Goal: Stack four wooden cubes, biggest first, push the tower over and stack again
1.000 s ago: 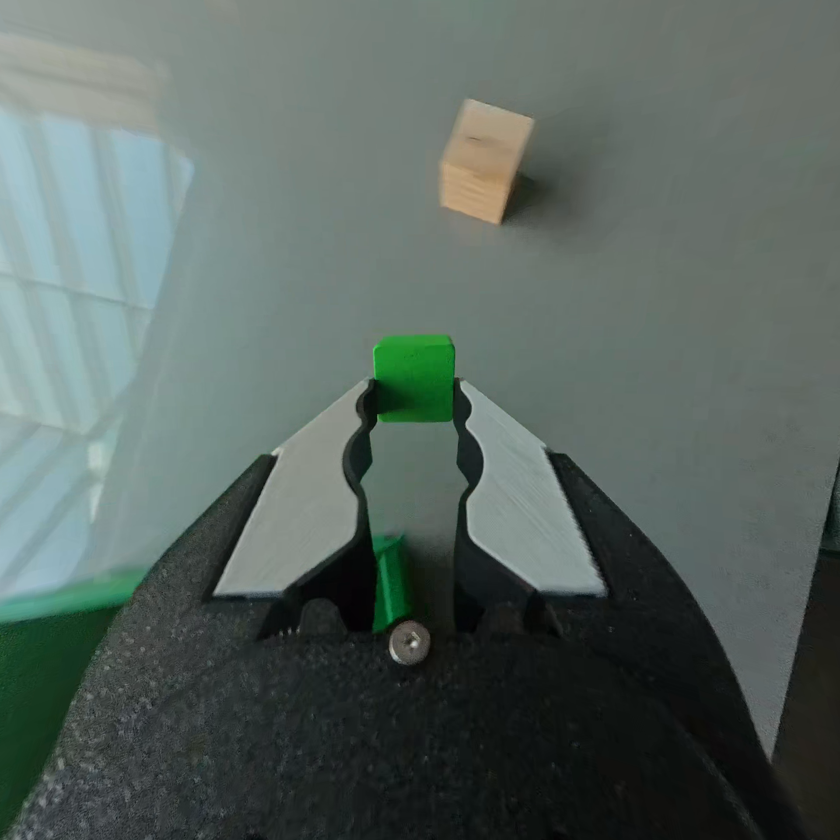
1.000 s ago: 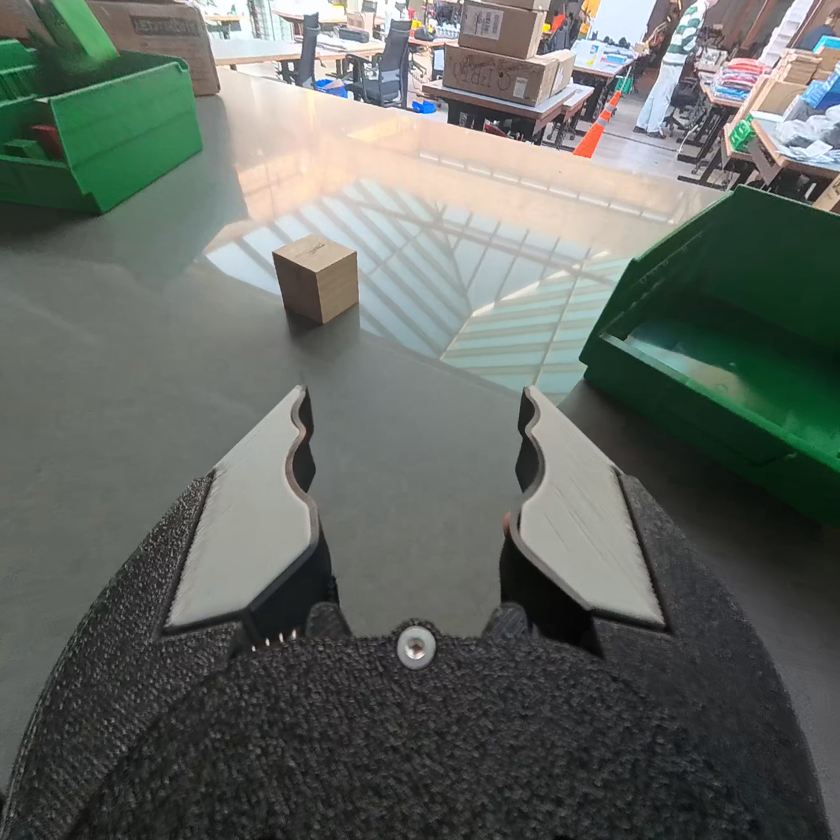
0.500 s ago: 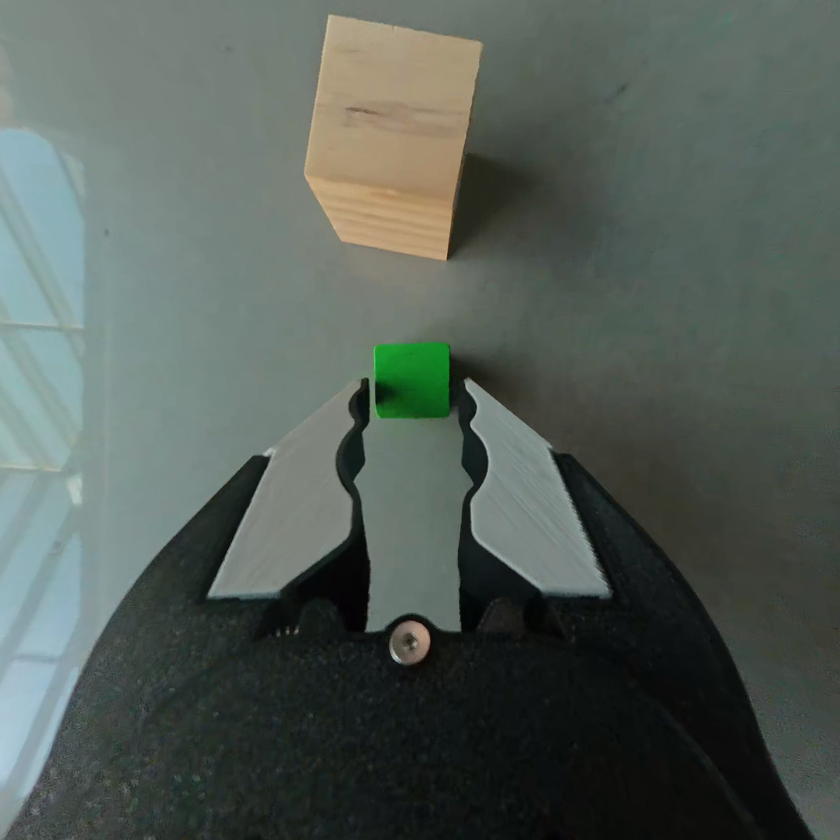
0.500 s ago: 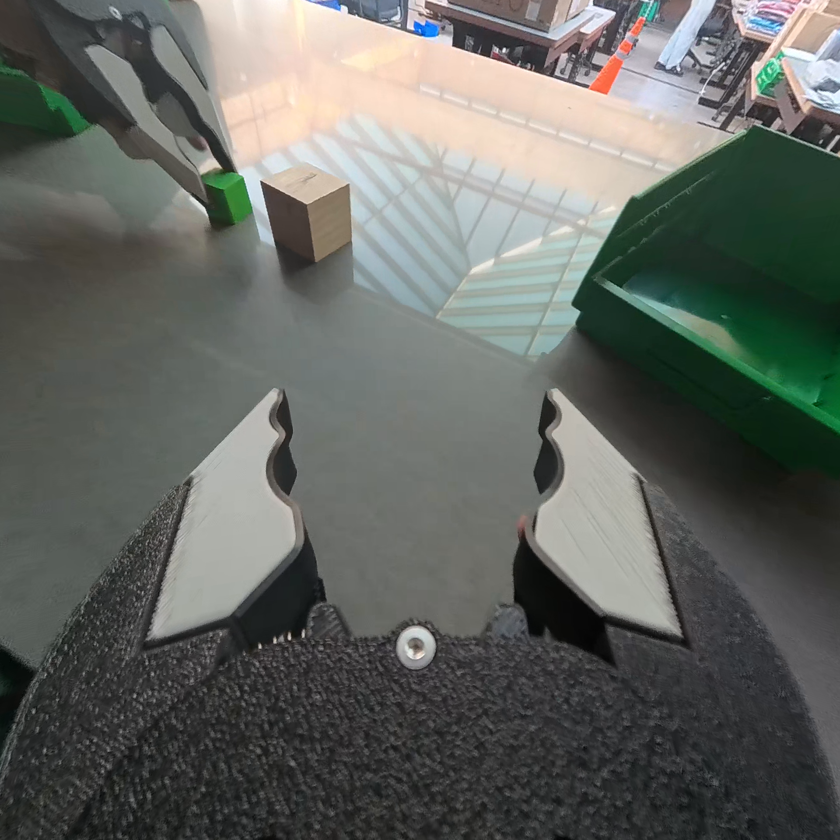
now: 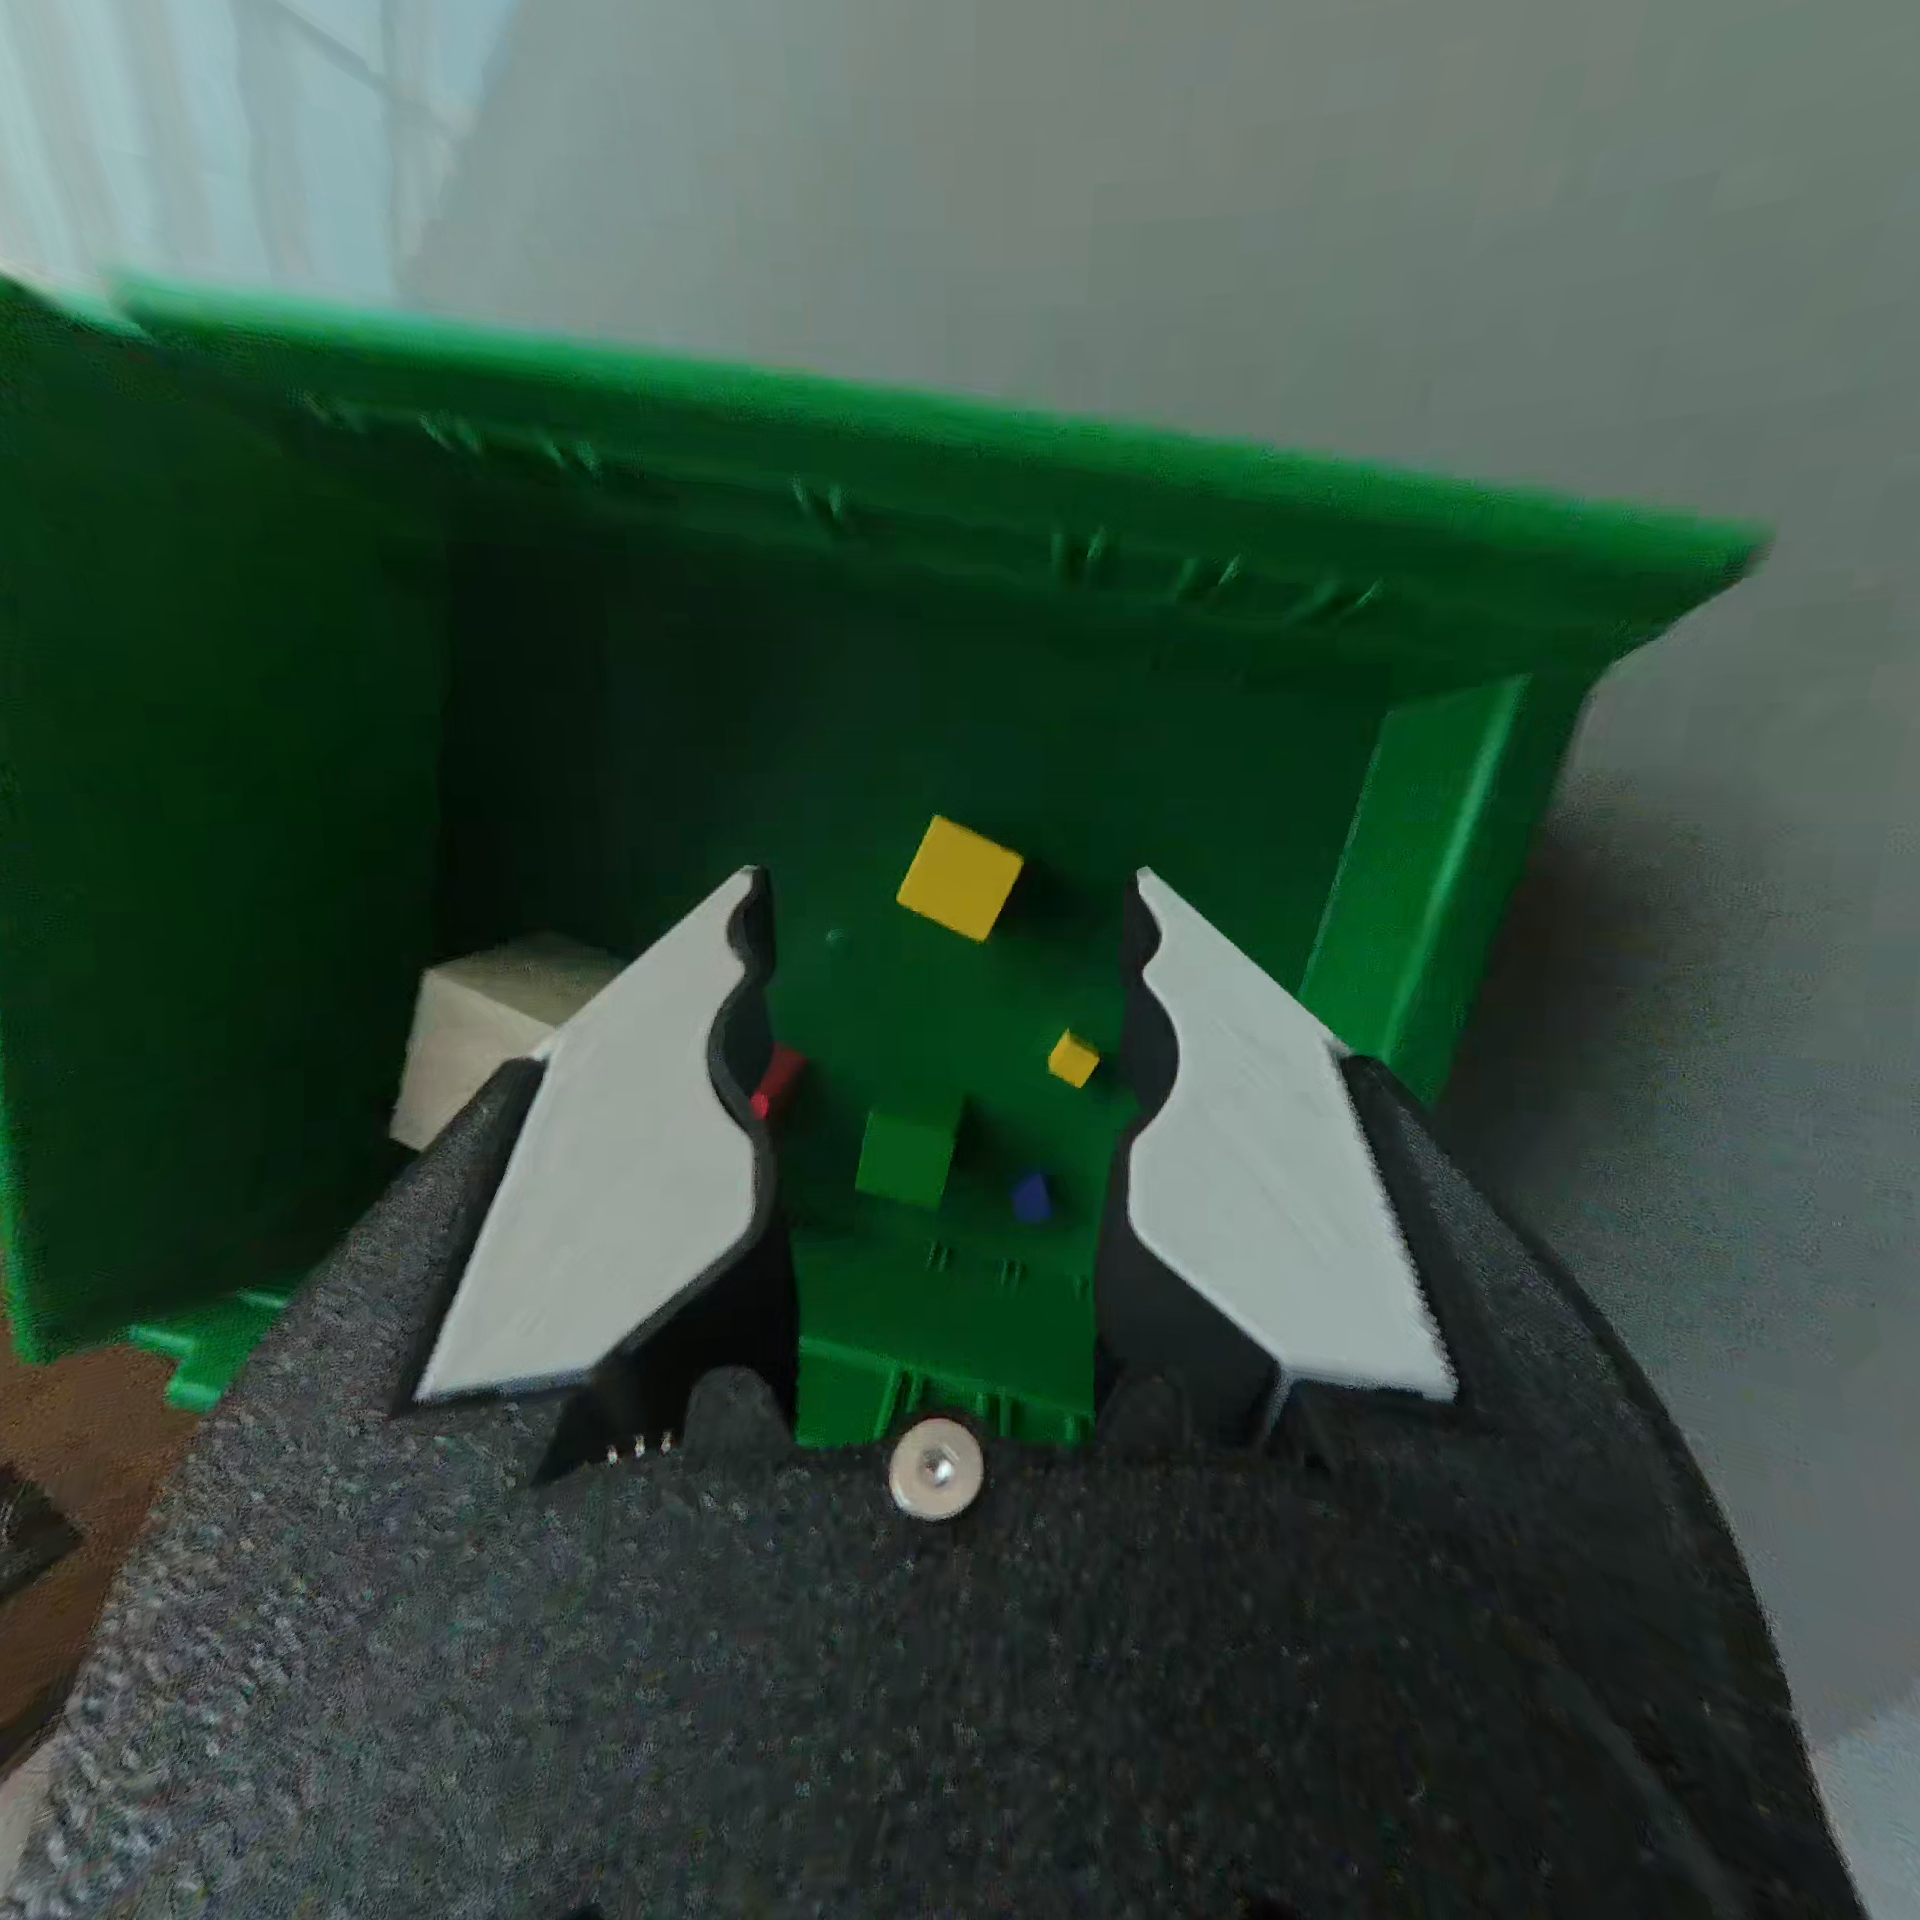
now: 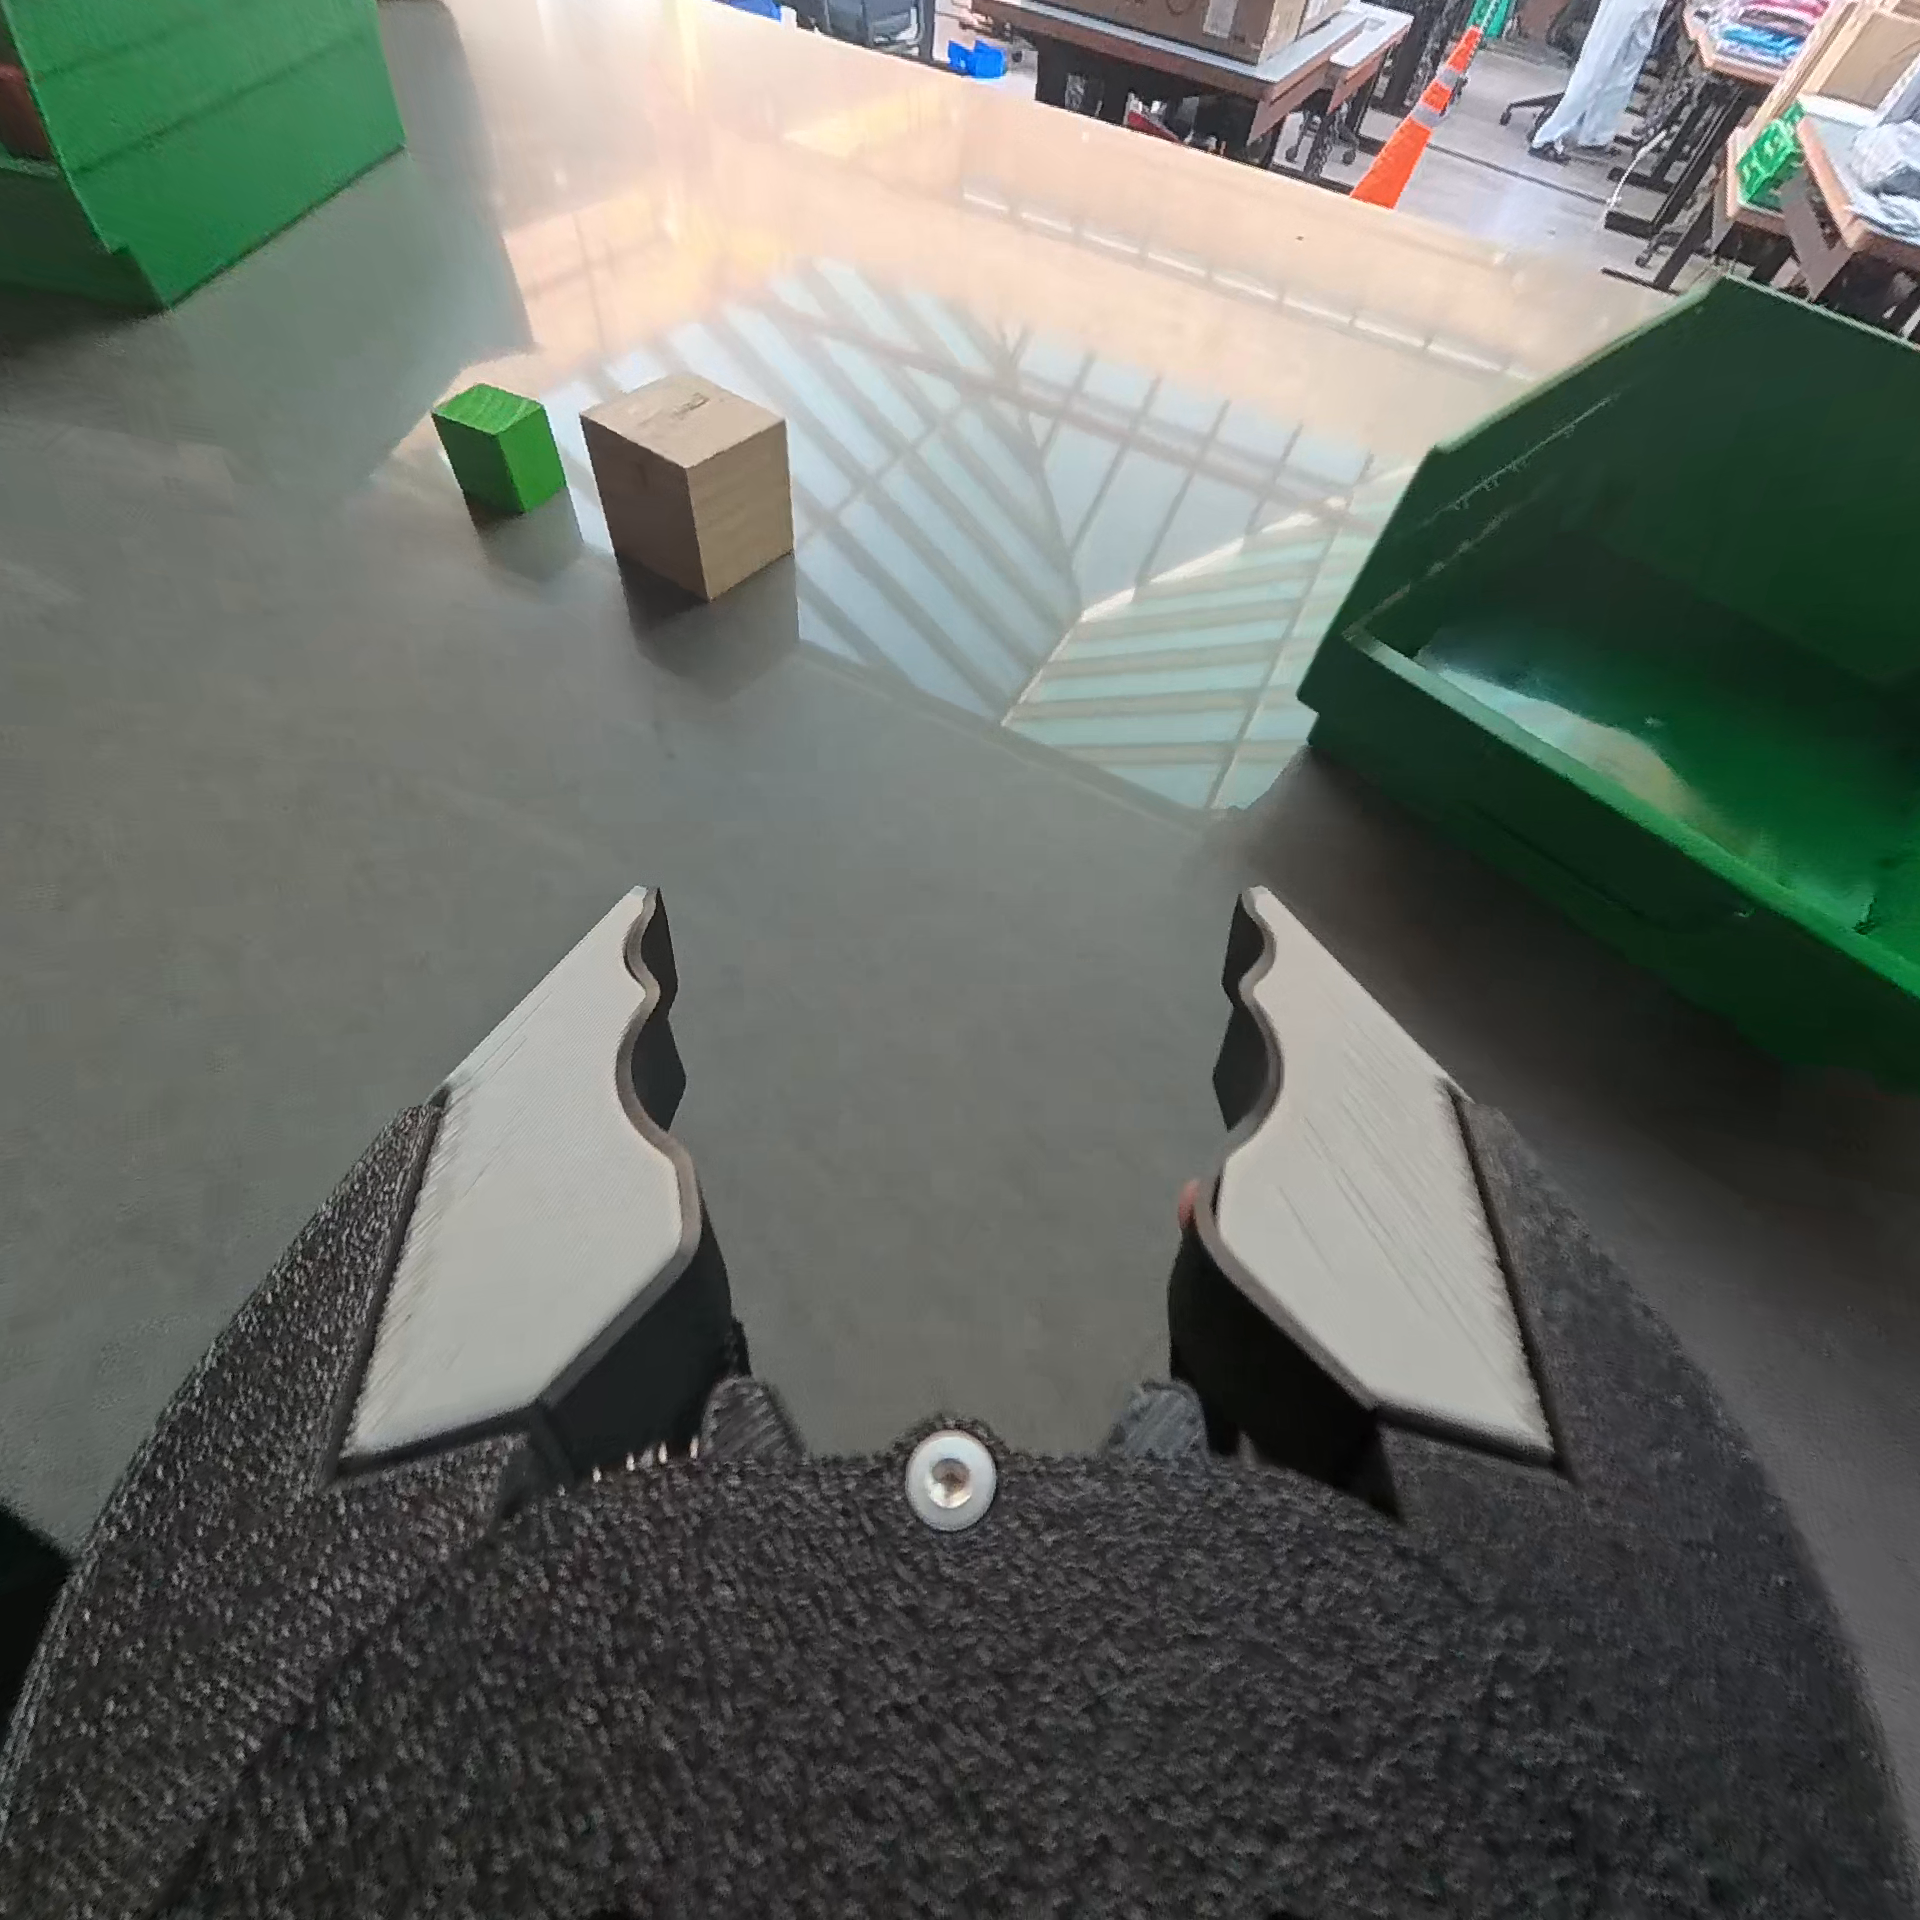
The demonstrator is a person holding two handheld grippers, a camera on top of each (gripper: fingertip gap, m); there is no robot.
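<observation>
My left gripper (image 5: pixel 951 888) is open and holds nothing. It hangs over a green bin (image 5: pixel 935 488) that holds a large yellow cube (image 5: pixel 958 879), a small yellow cube (image 5: pixel 1072 1059), a green cube (image 5: pixel 904 1155), a blue piece (image 5: pixel 1031 1197), a red piece (image 5: pixel 777 1081) and a pale block (image 5: pixel 488 1023). My right gripper (image 6: pixel 951 904) is open and empty over the grey table (image 6: pixel 312 831). A small green cube (image 6: pixel 499 447) stands on the table next to a wooden cube (image 6: pixel 691 483), far ahead to the left.
A second green bin (image 6: pixel 1662 665) stands on the table at the right of my right gripper. Another green bin (image 6: pixel 197 135) stands at the far left. Beyond the table edge are desks, boxes, an orange cone (image 6: pixel 1408 145) and a person's legs (image 6: pixel 1590 73). Spacing between my two grippers at the tips: around 60 cm.
My left gripper let go of the small green cube beside the wooden cube, opened wider and swung away to hang over the bin of cubes. My right gripper stayed open.
</observation>
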